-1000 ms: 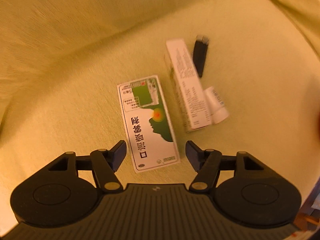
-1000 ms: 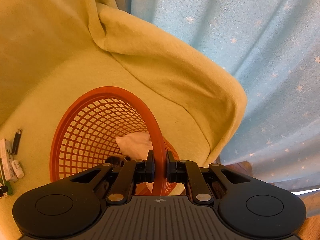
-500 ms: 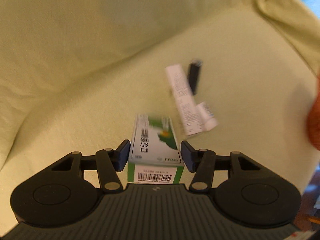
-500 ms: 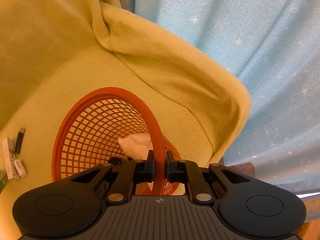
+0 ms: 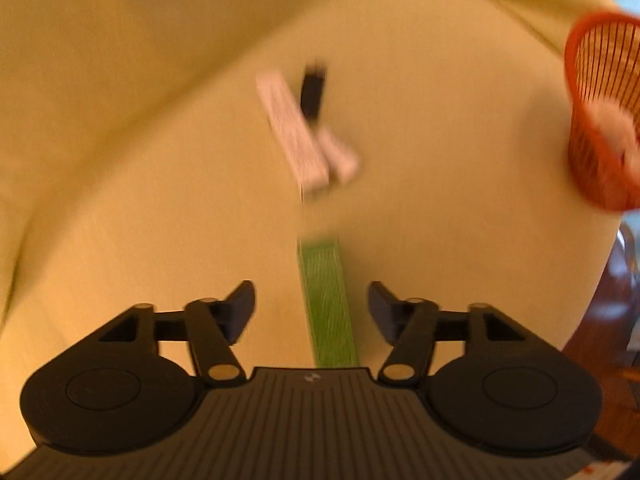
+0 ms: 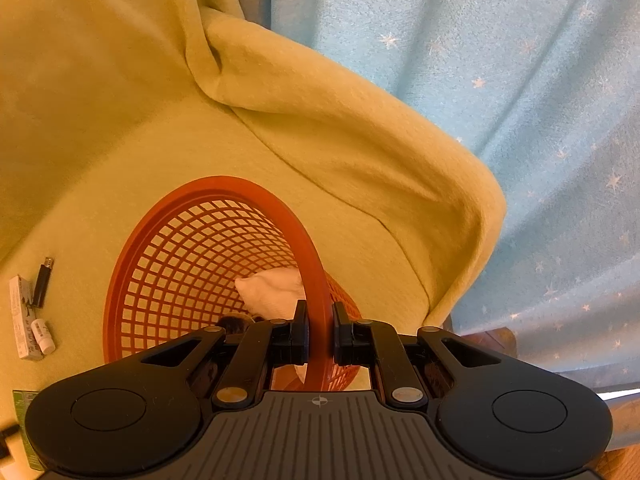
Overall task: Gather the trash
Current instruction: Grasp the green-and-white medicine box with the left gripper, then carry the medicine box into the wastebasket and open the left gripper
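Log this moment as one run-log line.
left gripper: open, green cardboard box edge-on between fingers, contact unclear | right gripper: shut on orange plastic mesh basket rim | frame: blurred

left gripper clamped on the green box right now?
No: the left gripper stands open, both fingers clear of the green box standing edge-on between them.

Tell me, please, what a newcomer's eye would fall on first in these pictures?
The orange mesh basket stands out on the yellow blanket, its rim pinched by the right gripper, with white crumpled trash inside. Between the open fingers of the left gripper, a green box shows edge-on, untouched.
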Demonstrator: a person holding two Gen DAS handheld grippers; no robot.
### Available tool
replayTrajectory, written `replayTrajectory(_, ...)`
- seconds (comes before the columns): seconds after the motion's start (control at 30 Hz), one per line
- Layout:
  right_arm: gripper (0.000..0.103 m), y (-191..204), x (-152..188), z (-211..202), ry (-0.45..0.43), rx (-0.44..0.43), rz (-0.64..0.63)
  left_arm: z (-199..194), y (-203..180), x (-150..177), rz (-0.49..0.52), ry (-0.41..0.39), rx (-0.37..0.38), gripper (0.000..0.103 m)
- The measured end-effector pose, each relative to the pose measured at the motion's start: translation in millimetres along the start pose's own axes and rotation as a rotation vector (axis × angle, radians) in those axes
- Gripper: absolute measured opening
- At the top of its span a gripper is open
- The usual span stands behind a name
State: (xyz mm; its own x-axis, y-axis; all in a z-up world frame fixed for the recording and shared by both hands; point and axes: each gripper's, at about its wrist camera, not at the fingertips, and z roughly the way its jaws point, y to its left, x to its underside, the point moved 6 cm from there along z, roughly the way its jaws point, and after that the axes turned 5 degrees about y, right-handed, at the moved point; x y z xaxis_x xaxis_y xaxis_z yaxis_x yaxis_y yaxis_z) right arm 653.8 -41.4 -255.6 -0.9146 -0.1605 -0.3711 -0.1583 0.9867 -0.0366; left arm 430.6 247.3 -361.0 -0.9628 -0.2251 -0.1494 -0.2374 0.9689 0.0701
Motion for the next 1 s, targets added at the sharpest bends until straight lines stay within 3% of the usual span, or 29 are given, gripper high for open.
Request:
replayTrajectory(0.2,0.007,3.6,1.1,-1.6,-0.002,0.007,-0.007,26.4,-6.3,26.4,-0.051,0.061,0.017,0.057)
replayTrajectory(0.23,0.007,4.7,1.2,-1.8,-0.002,0.009,-0.010,31.3,-6.5,25.8,-0.054,0.060,0.010,0.052)
replayTrajectory(0.33,0.007,4.7,1.4,-1.4,0.000,0.010,-0.014,39.6,-2.8,19.8,-0.072,0.067,-0.002,0.025)
replayTrajectory(0.5,0.007,4.7,-0.5,-0.5,0.004,0.008,-0.015,16.1,-4.0,2.8,-0.013,0.003,-0.012,0.025)
replayTrajectory(1.0,0.007,4.9,-9.4,4.1,0.013,-0.006,-0.037,-116.0,-73.2,-85.6,0.199,-0.265,0.163,0.025)
